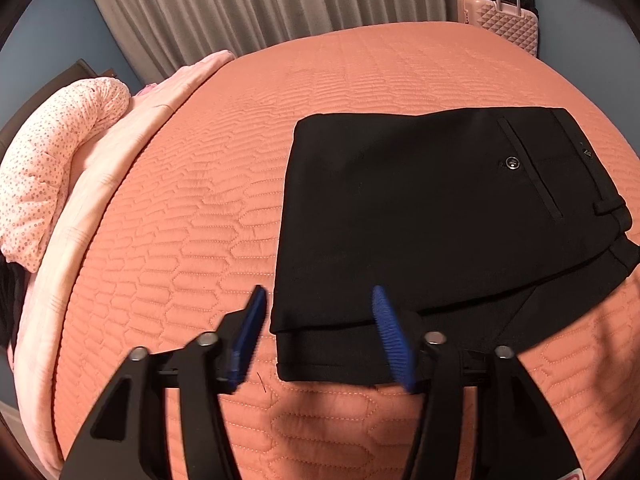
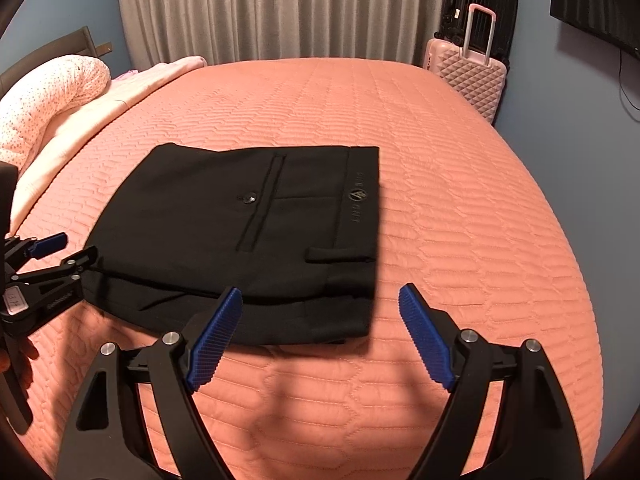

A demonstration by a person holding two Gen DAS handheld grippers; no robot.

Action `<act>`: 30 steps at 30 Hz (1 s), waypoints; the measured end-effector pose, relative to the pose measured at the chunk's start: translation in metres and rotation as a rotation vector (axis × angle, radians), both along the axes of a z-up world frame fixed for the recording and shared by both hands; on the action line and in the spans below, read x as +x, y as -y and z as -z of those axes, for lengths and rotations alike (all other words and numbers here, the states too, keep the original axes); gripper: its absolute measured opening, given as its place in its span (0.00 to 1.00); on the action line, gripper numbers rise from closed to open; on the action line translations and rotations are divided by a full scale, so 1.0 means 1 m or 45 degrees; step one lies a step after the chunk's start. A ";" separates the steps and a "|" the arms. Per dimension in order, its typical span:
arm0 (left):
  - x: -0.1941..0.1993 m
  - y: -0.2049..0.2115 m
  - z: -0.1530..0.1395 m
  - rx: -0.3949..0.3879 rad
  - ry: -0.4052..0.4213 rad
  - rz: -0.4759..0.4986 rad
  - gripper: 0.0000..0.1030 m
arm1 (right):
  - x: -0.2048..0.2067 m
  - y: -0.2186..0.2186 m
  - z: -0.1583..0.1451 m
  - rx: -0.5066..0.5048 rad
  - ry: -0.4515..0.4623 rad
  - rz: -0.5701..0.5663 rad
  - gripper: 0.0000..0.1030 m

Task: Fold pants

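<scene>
The black pants (image 1: 432, 216) lie folded into a compact stack on the orange quilted bed (image 1: 224, 184), back pocket and button facing up. My left gripper (image 1: 318, 300) is open, its blue pads straddling the near left corner of the stack. In the right wrist view the pants (image 2: 240, 240) lie ahead and to the left, waistband with logo on the right side. My right gripper (image 2: 320, 300) is open and empty, just in front of the near right corner. The left gripper (image 2: 60, 252) shows at the left edge, at the stack's left corner.
A spotted pink pillow (image 1: 56, 152) and pale pink blanket (image 2: 80, 116) lie along the bed's left side. A pink suitcase (image 2: 468, 72) and a black suitcase (image 2: 476, 0) stand past the far right corner. Grey curtains (image 2: 272, 8) hang behind.
</scene>
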State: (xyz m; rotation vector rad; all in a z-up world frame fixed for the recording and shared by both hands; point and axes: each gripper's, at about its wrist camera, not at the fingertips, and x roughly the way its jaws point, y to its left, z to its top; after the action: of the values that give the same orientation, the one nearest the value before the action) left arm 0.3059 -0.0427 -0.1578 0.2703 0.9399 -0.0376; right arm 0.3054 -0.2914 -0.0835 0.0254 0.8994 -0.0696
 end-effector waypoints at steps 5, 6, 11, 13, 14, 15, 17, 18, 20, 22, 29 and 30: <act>0.019 -0.019 0.009 -0.013 -0.031 -0.049 0.69 | 0.021 0.034 0.018 0.115 -0.083 0.052 0.83; 0.027 -0.023 0.014 -0.019 -0.053 -0.058 0.71 | 0.028 0.038 0.024 0.109 -0.108 0.061 0.83; 0.042 -0.032 0.019 -0.056 -0.062 -0.073 0.76 | 0.044 0.045 0.050 0.214 -0.184 0.030 0.84; 0.041 -0.040 0.016 -0.086 -0.035 -0.100 0.76 | 0.047 0.045 0.056 0.261 -0.203 0.021 0.85; 0.042 -0.043 0.018 -0.115 -0.049 -0.110 0.77 | 0.048 0.046 0.060 0.279 -0.215 0.022 0.86; 0.045 -0.047 0.024 -0.162 -0.091 -0.108 0.77 | 0.049 0.048 0.065 0.312 -0.230 0.031 0.87; 0.052 -0.053 0.035 -0.245 -0.143 -0.117 0.78 | 0.049 0.053 0.072 0.402 -0.235 0.058 0.90; 0.053 -0.055 0.037 -0.279 -0.140 -0.123 0.78 | 0.048 0.053 0.072 0.402 -0.229 0.061 0.90; 0.056 -0.058 0.038 -0.327 -0.161 -0.137 0.75 | 0.048 0.045 0.070 0.388 -0.231 0.018 0.84; 0.056 -0.053 0.039 -0.326 -0.168 -0.128 0.70 | 0.048 0.034 0.066 0.393 -0.238 -0.038 0.57; 0.041 -0.008 0.030 -0.061 -0.135 0.045 0.13 | 0.037 0.025 0.043 0.398 -0.207 -0.041 0.22; 0.038 -0.007 0.028 -0.053 -0.131 0.048 0.10 | 0.034 0.023 0.040 0.389 -0.206 -0.047 0.21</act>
State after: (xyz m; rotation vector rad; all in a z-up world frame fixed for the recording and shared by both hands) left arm 0.3440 -0.0361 -0.1861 0.2496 1.0352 -0.1062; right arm 0.3390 -0.3147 -0.1231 0.2907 1.0650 0.1021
